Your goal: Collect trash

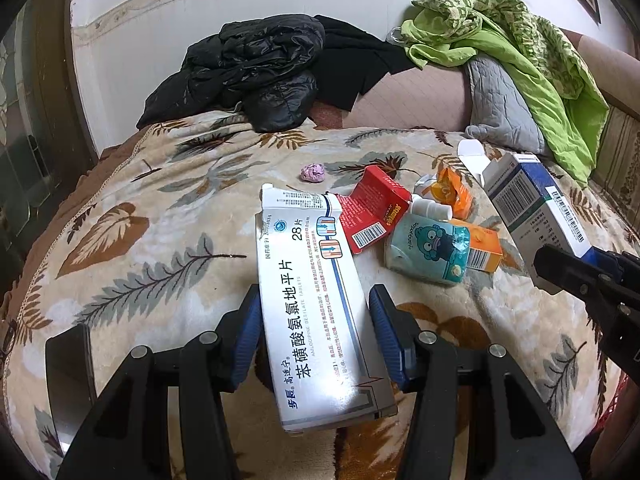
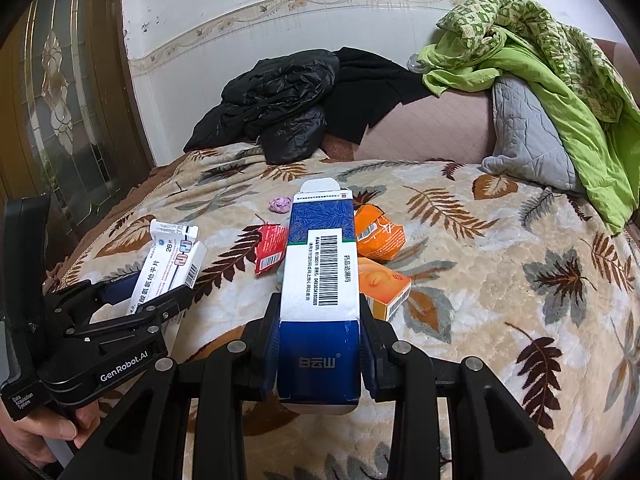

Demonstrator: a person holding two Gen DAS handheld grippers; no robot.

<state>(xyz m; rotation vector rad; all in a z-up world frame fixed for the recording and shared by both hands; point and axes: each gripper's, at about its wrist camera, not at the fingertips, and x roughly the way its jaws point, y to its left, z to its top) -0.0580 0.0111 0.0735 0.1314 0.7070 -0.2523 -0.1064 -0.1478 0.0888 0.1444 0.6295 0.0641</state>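
Two medicine cartons are already in hand, one per gripper, above a leaf-patterned blanket (image 1: 132, 240) strewn with more packaging.

Left wrist view: the left gripper (image 1: 314, 332), at the bottom centre of the frame, has its blue pads pressed on the long sides of a white tablet carton (image 1: 316, 312), jaws about half apart. The carton's long axis runs away from the camera towards the litter at centre frame. Just beyond its far end lie a torn red box (image 1: 370, 214), a small white bottle (image 1: 432, 209), a teal cartoon-printed packet (image 1: 430, 250), an orange wrapper (image 1: 454, 192) and an orange box (image 1: 484, 248); a lone crumpled pink wad (image 1: 313, 172) sits apart, higher up. That makes six loose pieces, one of each. At the right edge the right gripper (image 1: 576, 276) carries a blue-and-white carton (image 1: 532, 204).

Right wrist view: the right gripper (image 2: 320, 356), bottom centre, is clamped narrowly on the blue-and-white carton (image 2: 320, 280), which points up-frame and hides part of the pile. The orange box (image 2: 386, 284) lies just right of its fingers, so this gripper is judged the nearer one to it. At lower left a hand (image 2: 44, 432) holds the left gripper (image 2: 160, 296) with the white tablet carton (image 2: 168, 264). No bin or bag is visible in either view, so where the cartons should go cannot be told.
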